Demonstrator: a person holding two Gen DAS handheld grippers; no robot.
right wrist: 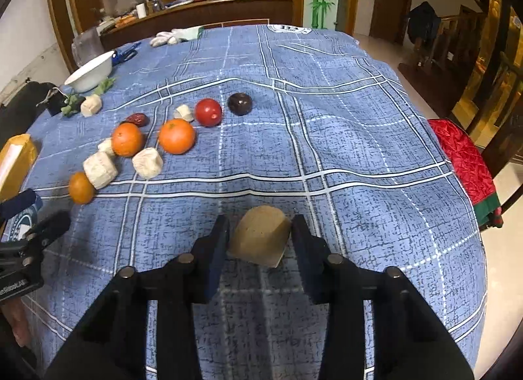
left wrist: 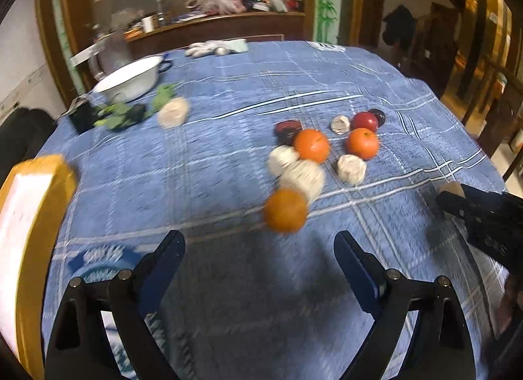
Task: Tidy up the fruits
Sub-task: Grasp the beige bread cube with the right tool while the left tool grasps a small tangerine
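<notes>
A tan, blunt-ended chunk (right wrist: 261,237) is sitting between the fingers of the right gripper (right wrist: 260,233), low and central at 6 o'clock in the right wrist view; the jaws are standing narrowly apart with the chunk filling the gap, though whether the pads are actually pressing on it I cannot tell. It seems to be resting on the blue checked cloth (right wrist: 327,138) covering the worktop.

Out at 10 o'clock from it the fruit is lying in a loose cluster: a small orange (right wrist: 81,187) nearest, two larger oranges (right wrist: 127,139) (right wrist: 176,136) beyond, a red fruit (right wrist: 208,112), a dark round fruit (right wrist: 239,104) and a red date (right wrist: 139,119), with pale cut chunks (right wrist: 147,163) lying among them, some touching the oranges.

The left gripper (left wrist: 260,244) is hovering wide open and holding nothing, with the small orange (left wrist: 285,210) just ahead of its fingers at 12 o'clock; that view is blurred.

Farther off at 10 o'clock a white bowl (right wrist: 90,71) is sitting near the cloth's edge, beside some green leaves (right wrist: 73,103). White gloves (right wrist: 176,36) are lying at 11 o'clock, at the far edge. A yellow box (right wrist: 14,164) is showing at 9 o'clock.
</notes>
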